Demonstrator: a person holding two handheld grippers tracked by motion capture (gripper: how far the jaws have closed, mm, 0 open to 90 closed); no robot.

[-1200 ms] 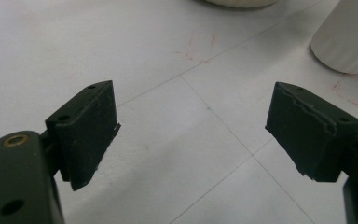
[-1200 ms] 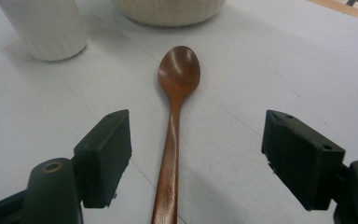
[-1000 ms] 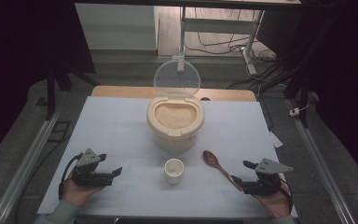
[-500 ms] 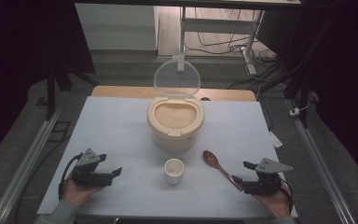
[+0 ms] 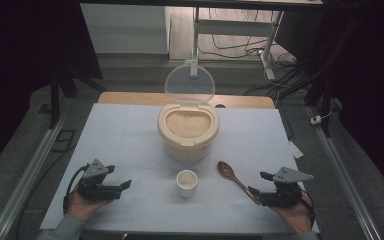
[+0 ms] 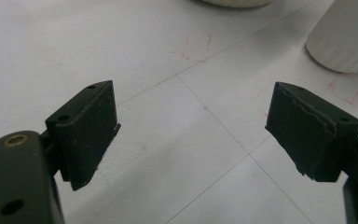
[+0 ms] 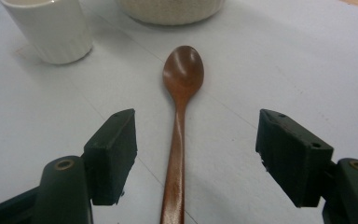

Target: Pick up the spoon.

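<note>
Between the spread jaws of the right gripper lies the brown wooden spoon, flat on the white table sheet, untouched, handle end cut off at frame bottom. Small white ribbed cup just left, top cropped. Left gripper spread, empty. Beige rice container, clear lid up, behind.

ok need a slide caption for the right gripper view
Open right gripper straddling a brown wooden spoon on the white table, ribbed white cup beyond.
</note>
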